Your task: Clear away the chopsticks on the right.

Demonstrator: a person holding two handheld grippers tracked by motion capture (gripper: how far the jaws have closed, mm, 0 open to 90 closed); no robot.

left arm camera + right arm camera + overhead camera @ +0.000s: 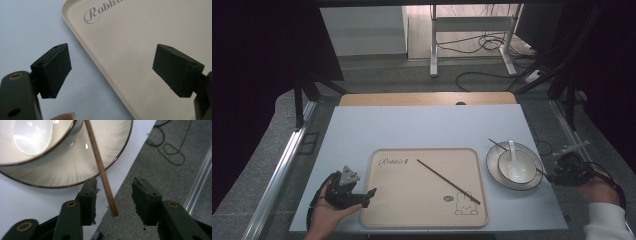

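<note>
A beige tray printed with a rabbit lies in front of me with one brown chopstick lying diagonally on it. To its right, a second chopstick lies across a white bowl that holds a white spoon and stands on a plate. My right gripper is at the plate's right edge. In the right gripper view the chopstick's end sits between the jaws of that gripper, close to the left pad and apart from the right one. My left gripper stands open, straddling the tray's left rim with nothing between its jaws.
The white table top ends just right of the plate, and grey floor with cables lies beyond. A wooden board borders the table's far edge. Desk legs and cables stand farther back.
</note>
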